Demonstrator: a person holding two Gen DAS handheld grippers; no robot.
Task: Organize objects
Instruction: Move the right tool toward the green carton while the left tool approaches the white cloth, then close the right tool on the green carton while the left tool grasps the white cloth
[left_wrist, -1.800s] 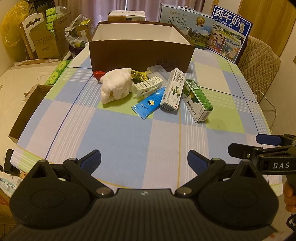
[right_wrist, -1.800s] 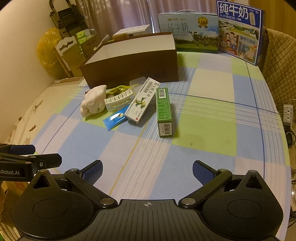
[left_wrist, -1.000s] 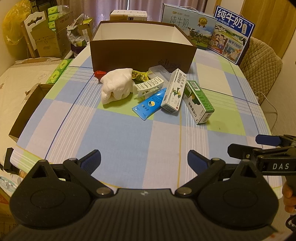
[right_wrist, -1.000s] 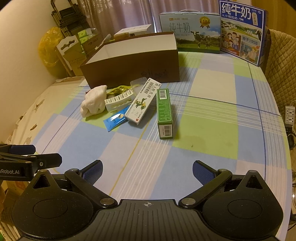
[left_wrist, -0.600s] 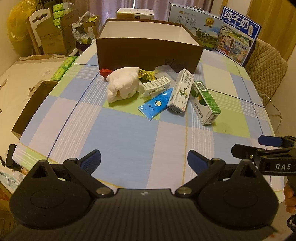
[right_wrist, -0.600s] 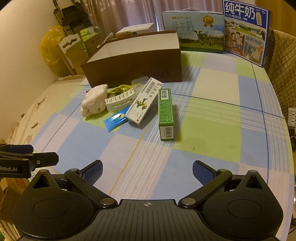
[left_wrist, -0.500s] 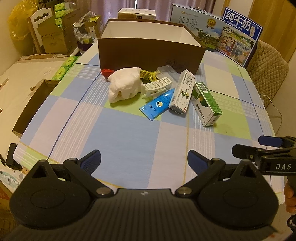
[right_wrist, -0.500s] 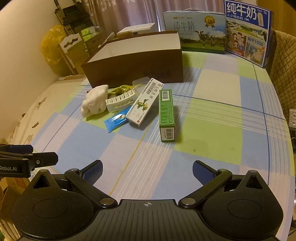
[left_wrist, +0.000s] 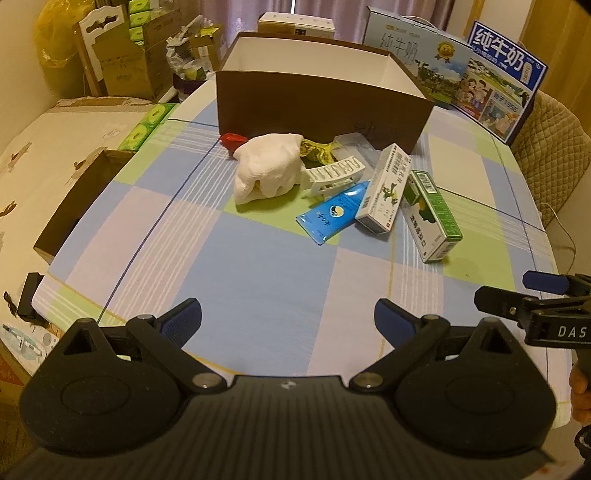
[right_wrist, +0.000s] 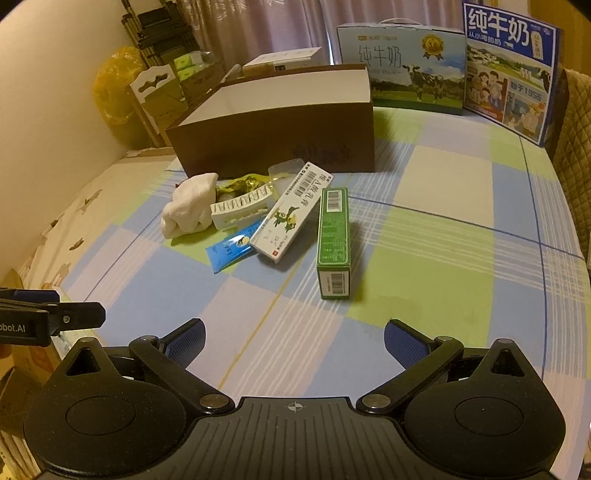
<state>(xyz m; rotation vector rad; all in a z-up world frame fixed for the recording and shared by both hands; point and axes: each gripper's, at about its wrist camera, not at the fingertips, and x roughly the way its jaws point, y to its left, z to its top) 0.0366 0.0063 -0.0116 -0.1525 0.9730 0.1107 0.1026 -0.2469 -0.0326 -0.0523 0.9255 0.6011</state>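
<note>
A loose pile lies on the checked tablecloth before an open brown box: a white cloth, a white hair clip, a blue sachet, a white medicine box, a green box, a yellow wrapper, a clear plastic case and a red item. My left gripper is open over the near table edge. My right gripper is open, nearest the green box.
Two milk cartons stand at the back of the table. A quilted chair is at the right. Cardboard boxes and an open brown lid sit left, off the table.
Both grippers have moved forward a little toward the pile, so the objects look larger. Both stay open; nothing on the table has shifted.
</note>
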